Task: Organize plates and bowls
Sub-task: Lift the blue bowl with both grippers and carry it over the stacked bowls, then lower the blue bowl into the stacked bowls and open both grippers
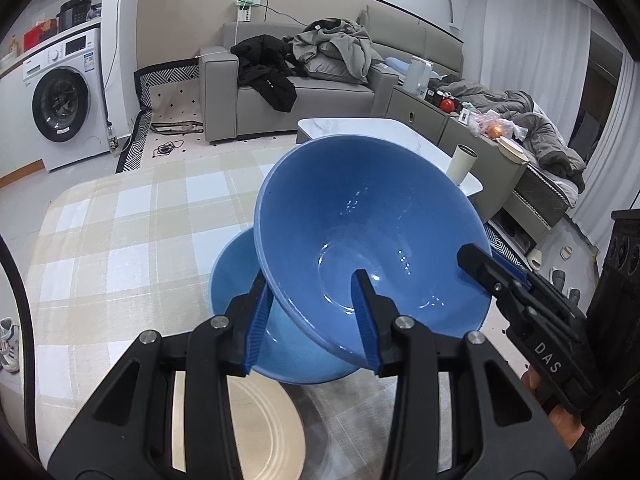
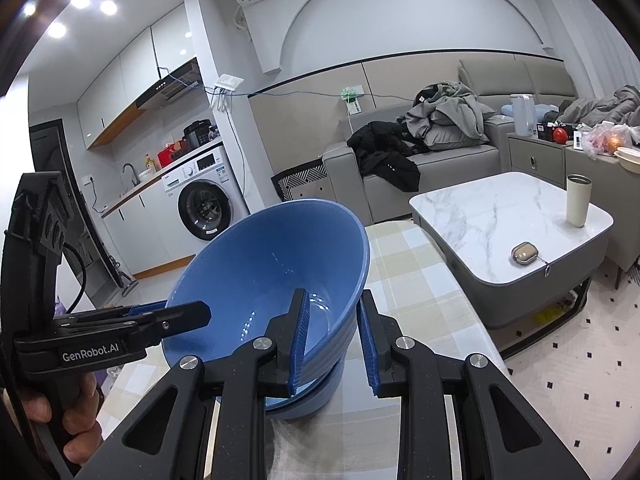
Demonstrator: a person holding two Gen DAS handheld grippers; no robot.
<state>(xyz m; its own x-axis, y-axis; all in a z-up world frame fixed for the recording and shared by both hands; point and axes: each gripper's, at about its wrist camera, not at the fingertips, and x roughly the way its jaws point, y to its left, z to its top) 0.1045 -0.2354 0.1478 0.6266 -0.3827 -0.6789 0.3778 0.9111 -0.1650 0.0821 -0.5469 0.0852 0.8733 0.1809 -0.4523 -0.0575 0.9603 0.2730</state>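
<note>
Both grippers hold one blue bowl (image 1: pixel 372 216), tilted steeply over a second blue bowl (image 1: pixel 234 276) that sits on the checked tablecloth. My left gripper (image 1: pixel 310 280) is shut on the near rim, one finger inside the bowl and one outside. My right gripper (image 1: pixel 476 262) clamps the rim on the right. In the right wrist view the tilted bowl (image 2: pixel 260 264) has its wall between the right gripper (image 2: pixel 333 294) fingers, and the left gripper (image 2: pixel 200 314) bites the rim at left. The lower bowl (image 2: pixel 320 394) shows under it; whether they touch is unclear. A cream plate (image 1: pixel 260 424) lies nearest.
The checked tablecloth (image 1: pixel 120 248) covers the table. Beyond its far edge stands a marble coffee table (image 2: pixel 500 216) with a tumbler (image 2: pixel 578 200) and a small case (image 2: pixel 524 253). A sofa (image 1: pixel 304 92) with clothes and a washing machine (image 1: pixel 60 100) stand further back.
</note>
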